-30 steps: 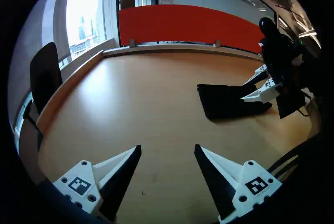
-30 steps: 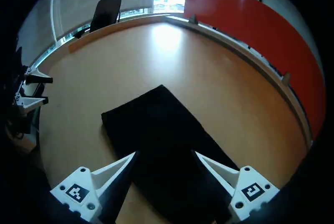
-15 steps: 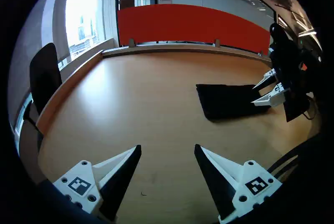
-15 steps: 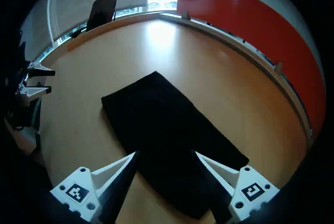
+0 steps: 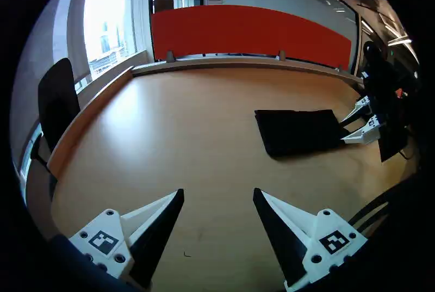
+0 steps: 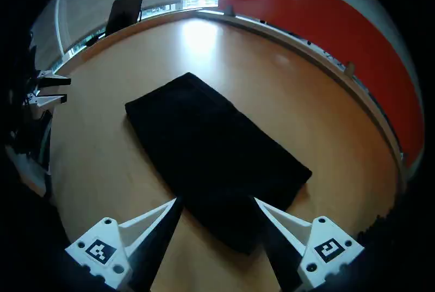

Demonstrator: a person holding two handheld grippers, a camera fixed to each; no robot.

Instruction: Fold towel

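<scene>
1. The tabletop (image 5: 179, 123) lies bare left of and nearer than the flat black towel (image 5: 296, 130).
2. A red partition (image 5: 250, 28) walls its far edge; a chair (image 5: 54, 101) stands off the left edge.

The towel (image 6: 212, 150) is black, the table (image 5: 179, 123) tan (partition (image 5: 250, 28) red).

Towel (image 5: 296, 130) flat on the table (image 5: 179, 123), ahead and right of my left gripper (image 5: 217, 190).
One end lies just before my right gripper (image 6: 216, 200); a partition (image 5: 250, 31) stands along the table's far edge, a chair (image 5: 54, 101) beyond its left edge.
</scene>
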